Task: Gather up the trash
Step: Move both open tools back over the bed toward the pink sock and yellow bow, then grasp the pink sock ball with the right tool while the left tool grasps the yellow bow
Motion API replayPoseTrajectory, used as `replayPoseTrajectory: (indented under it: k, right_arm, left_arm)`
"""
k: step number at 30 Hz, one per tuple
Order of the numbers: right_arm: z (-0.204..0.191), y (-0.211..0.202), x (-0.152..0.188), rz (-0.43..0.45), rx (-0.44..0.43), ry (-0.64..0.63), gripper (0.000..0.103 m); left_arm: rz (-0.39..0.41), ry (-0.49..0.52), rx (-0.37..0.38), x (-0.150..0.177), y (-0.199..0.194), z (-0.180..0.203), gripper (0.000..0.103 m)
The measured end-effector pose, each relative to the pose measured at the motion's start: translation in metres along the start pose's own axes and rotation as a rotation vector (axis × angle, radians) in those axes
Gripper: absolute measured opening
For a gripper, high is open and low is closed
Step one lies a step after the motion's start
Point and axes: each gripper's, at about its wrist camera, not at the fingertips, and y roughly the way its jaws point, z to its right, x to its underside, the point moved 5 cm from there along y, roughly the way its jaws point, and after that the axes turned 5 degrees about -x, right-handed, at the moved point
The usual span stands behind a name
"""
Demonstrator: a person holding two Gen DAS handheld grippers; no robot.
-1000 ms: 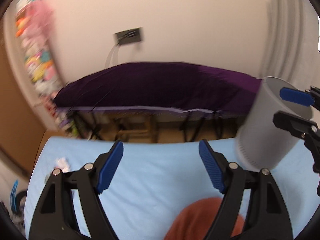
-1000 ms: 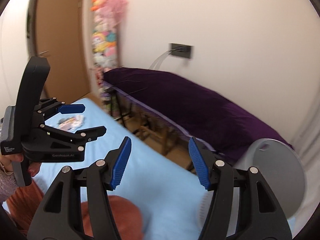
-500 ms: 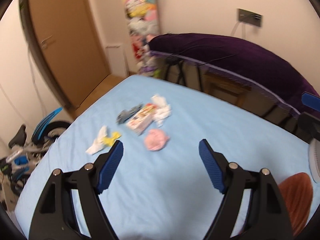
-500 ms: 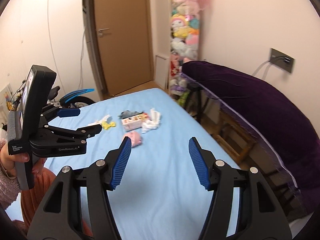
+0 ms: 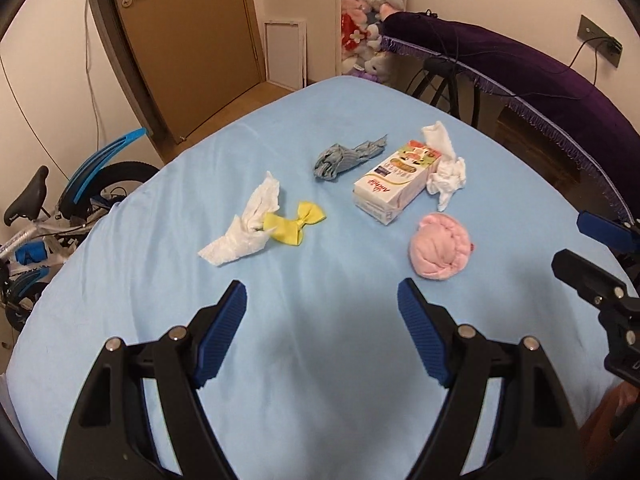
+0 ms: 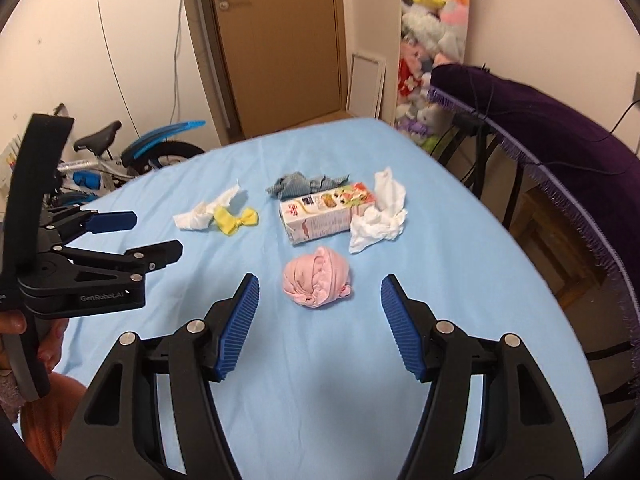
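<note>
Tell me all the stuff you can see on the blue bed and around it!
tissues: two, white, crumpled; one left touching the bow, one right against the carton
bow: one, yellow, left of centre
carton: one, white printed, lying flat, centre
grey cloth: one, bunched, behind the carton
pink cloth: one, balled, nearest the grippers
bed sheet: one, light blue
door: one, brown, shut
bicycle: one, blue-trimmed, far left
plush toys: many, pastel, by the wall
purple cover: one, right
left gripper: open, empty
right gripper: open, empty
</note>
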Motion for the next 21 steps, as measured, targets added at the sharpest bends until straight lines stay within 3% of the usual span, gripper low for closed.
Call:
replayPoseTrajectory:
  k: [6,14,16,18,21]
  right_arm:
    - [0.001,0.064,0.005,-0.065,0.0,-0.009,0.066]
    - [0.009,0.116,0.007,-0.104,0.002,-0.002,0.067]
    - [0.01,0.123,0.009,-0.109,0.0,-0.004,0.067]
    - [0.011,0.13,0.01,-0.115,-0.003,-0.006,0.067]
    - [0.011,0.137,0.012,-0.115,-0.019,-0.01,0.067]
  left_arm:
    - [-0.047,-0.019,0.008,-0.003,0.051,-0.012,0.078]
    - [-0.053,0.024,0.072,-0.013,0.099,0.001,0.078]
    - [-0.074,0.02,0.091,-0.015,0.114,0.001,0.073]
    - [-0.112,0.006,0.12,-0.015,0.13,-0.001,0.061]
    - [-0.125,-0.013,0.143,-0.017,0.144,-0.002,0.06]
